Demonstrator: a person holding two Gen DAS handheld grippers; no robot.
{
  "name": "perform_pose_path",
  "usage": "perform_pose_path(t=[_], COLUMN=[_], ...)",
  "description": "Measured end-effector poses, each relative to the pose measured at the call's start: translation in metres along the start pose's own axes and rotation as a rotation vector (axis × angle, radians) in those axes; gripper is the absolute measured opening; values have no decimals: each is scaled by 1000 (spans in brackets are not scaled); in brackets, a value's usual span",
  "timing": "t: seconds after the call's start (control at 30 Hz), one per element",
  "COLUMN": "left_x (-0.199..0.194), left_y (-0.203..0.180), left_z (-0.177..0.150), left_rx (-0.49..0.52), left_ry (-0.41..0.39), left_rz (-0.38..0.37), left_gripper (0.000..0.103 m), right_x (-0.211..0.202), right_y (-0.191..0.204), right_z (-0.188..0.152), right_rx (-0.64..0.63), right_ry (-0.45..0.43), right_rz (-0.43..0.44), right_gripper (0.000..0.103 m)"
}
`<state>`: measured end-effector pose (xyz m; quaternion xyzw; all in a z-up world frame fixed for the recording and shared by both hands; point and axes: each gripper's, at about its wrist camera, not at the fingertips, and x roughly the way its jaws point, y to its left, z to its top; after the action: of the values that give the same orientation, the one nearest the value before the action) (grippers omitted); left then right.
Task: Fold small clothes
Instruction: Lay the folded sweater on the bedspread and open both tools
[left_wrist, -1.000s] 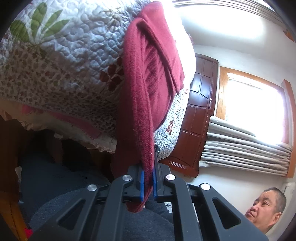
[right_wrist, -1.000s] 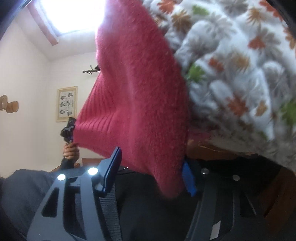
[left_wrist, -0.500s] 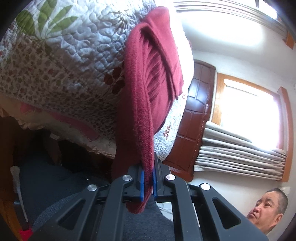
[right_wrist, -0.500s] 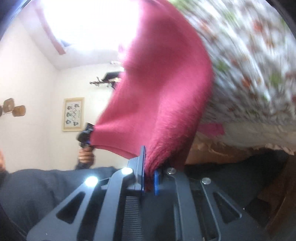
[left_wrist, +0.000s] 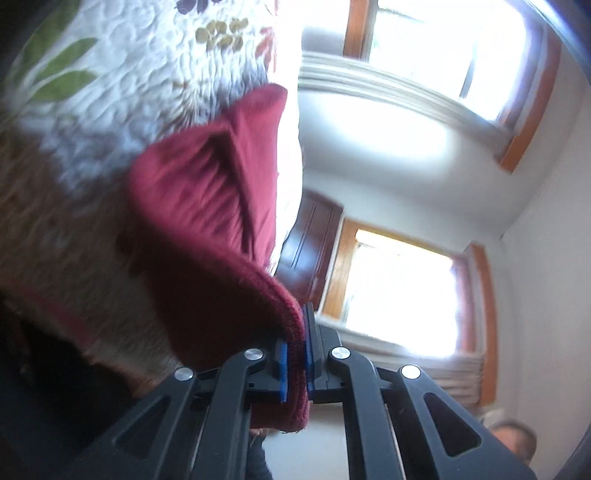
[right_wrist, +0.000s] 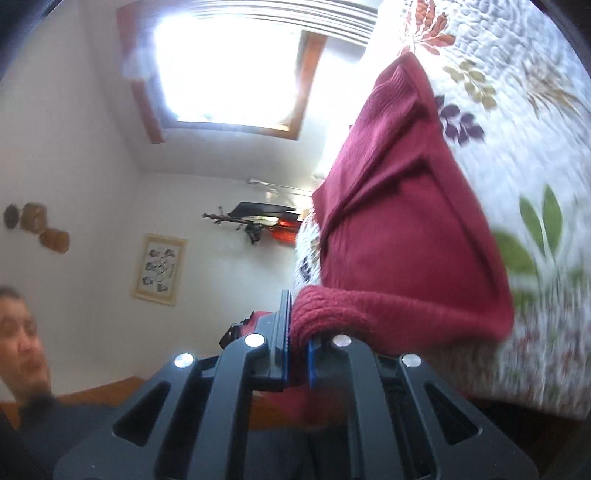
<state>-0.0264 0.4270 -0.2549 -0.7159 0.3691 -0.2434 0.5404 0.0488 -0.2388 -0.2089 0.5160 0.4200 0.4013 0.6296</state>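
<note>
Quilted floral bedspread (right_wrist: 517, 110) carries the red knit garment (right_wrist: 399, 229), which lies on it with its near hem lifted off the bed's edge. Left tool (left_wrist: 294, 363) and right tool (right_wrist: 297, 363) each pinch that hem, nearly shut. Folding looks barely begun: one fold under way, the rest left.

Both cameras sit low at the edge of the quilted bed (left_wrist: 122, 110), rolled sideways, each looking along its own tool. The left wrist view presses very close to the red knit garment (left_wrist: 207, 206), with the bed on its left and 2 windows (left_wrist: 399, 291) beyond. The right wrist view has the bed (right_wrist: 517, 110) on its right and a framed picture (right_wrist: 159, 269) far left. The 2 views share bed and garment (right_wrist: 399, 229).
</note>
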Motion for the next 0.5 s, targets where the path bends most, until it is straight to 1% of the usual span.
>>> perform_pose_path(t=[0.03, 0.13, 0.17, 0.2, 0.23, 0.27, 0.3, 0.33, 0.37, 0.4, 0.43, 0.47, 0.5], left_x=[9, 34, 40, 46, 50, 52, 53, 54, 54, 54, 52, 49, 47], left_y=[5, 20, 24, 29, 35, 40, 43, 41, 37, 30, 20, 7, -6], left_z=[13, 50, 62, 70, 79, 86, 92, 94, 96, 95, 93, 90, 87], left_rx=[-12, -72, -91, -112, -140, -168, -184, -183, -171, -149, -112, -62, -6], left_ry=[-18, -81, -102, -125, -157, -184, -203, -210, -213, -215, -219, -222, -221], left_rz=[0, 20, 28, 36, 40, 40, 45, 51, 52, 50, 57, 87, 123], left_gripper=[6, 7, 7, 10, 21, 33, 39, 43, 45, 49, 60, 67, 68], right_x=[2, 29, 36, 41, 45, 50, 53, 54, 52, 51, 47, 42, 38], right_y=[-9, -14, -19, -24, -29, -33, -33, -29, -22, -17, -8, -1, 5], right_z=[15, 54, 65, 75, 86, 95, 100, 106, 110, 114, 120, 123, 126], right_rx=[18, 86, 116, 142, 161, 174, 180, 174, 157, 137, 106, 76, 45], right_ry=[7, 19, 17, 13, 15, 23, 29, 29, 26, 22, 14, 8, 6], right_rz=[-25, -127, -161, -203, -250, -274, -285, -281, -268, -260, -263, -278, -298], right_gripper=[6, 6, 8, 13, 16, 24, 29, 30, 33, 40, 42, 42, 42])
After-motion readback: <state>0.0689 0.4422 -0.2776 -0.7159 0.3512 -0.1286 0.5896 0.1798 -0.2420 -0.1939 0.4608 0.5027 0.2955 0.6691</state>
